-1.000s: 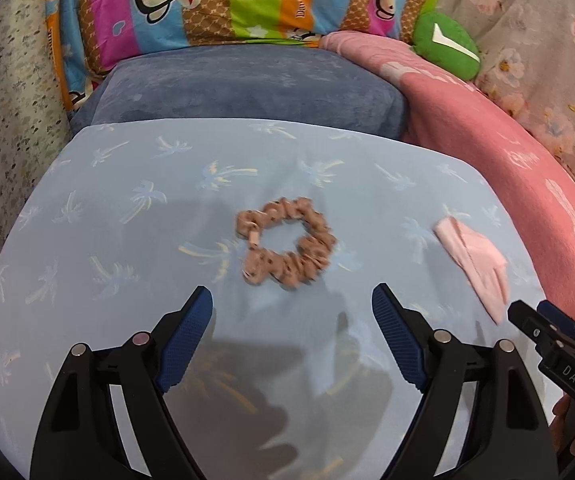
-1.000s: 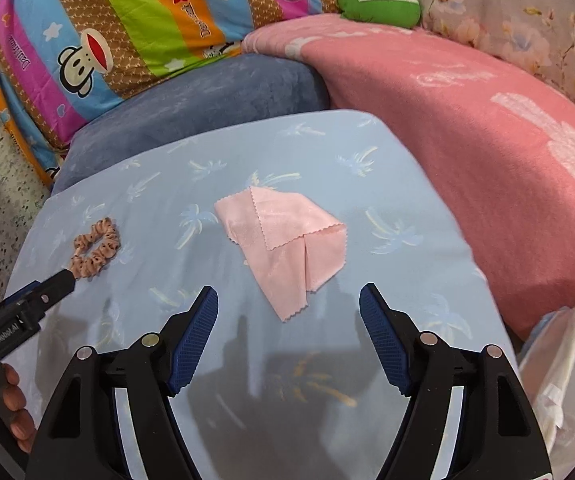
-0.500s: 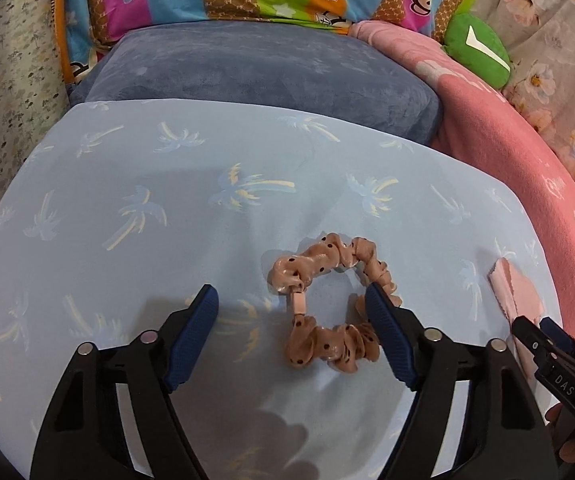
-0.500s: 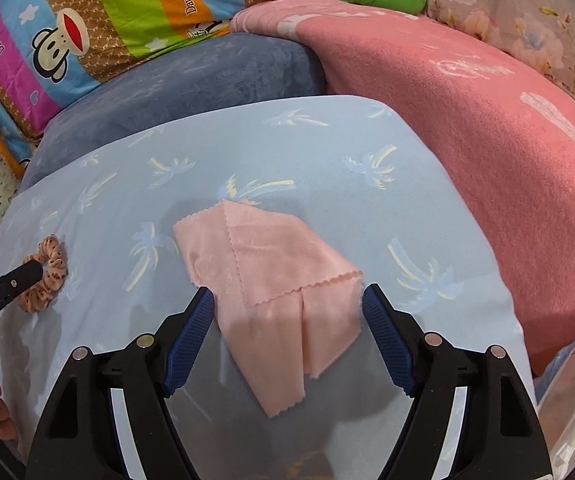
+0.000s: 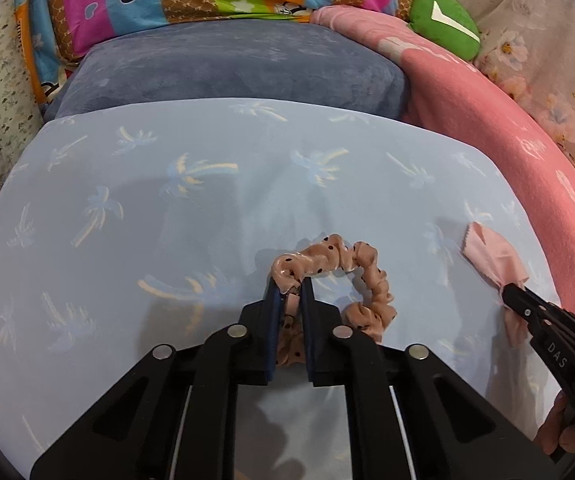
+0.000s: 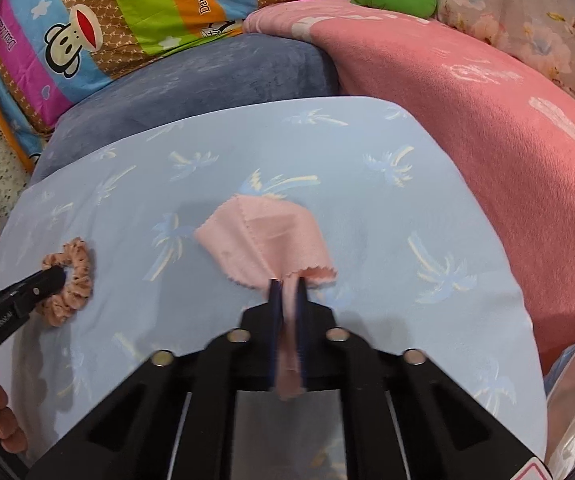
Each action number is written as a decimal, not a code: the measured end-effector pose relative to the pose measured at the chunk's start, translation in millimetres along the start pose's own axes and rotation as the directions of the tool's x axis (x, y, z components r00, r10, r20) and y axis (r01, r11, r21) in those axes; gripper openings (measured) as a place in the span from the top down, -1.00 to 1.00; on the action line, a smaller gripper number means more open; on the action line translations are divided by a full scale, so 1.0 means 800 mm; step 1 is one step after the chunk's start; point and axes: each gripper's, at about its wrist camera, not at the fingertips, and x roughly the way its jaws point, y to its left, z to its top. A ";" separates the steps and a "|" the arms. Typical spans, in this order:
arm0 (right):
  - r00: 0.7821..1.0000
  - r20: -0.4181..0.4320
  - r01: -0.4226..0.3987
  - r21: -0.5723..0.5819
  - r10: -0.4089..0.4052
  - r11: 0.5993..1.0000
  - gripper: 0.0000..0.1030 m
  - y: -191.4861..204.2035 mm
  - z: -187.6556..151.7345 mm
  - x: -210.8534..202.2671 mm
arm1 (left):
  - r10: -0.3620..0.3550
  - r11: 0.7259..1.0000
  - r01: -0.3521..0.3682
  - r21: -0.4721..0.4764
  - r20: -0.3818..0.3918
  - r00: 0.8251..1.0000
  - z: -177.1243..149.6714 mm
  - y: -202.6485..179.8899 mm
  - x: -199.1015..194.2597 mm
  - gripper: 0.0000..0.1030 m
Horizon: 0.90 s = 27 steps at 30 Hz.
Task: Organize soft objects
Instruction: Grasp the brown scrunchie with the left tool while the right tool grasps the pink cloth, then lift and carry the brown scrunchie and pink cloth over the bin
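The left tool [image 5: 288,286] has just closed; its jaws now pinch one side of the dotted tan scrunchie [image 5: 361,276], which lies on the blue palm-print cloth [image 5: 147,208]. The right tool [image 6: 287,286] has also just closed and grips the near edge of the pink cloth [image 6: 263,240], bunching it between the jaws. Scrunchie and pink cloth sit apart, scrunchie on the left. A pink blanket [image 6: 467,120] borders the right side.
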 end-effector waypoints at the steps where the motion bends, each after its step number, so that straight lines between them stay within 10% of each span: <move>1: 1.000 -0.004 -0.009 0.001 0.009 1.000 0.93 0.001 -0.005 -0.004 | -0.011 1.000 0.011 0.002 -0.002 1.000 -0.003 -0.004 -0.003 0.83; 27: 0.988 0.027 -0.153 0.114 0.151 0.982 0.93 -0.042 -0.149 -0.165 | -0.140 0.983 0.138 0.118 0.013 0.990 -0.111 -0.113 -0.104 0.84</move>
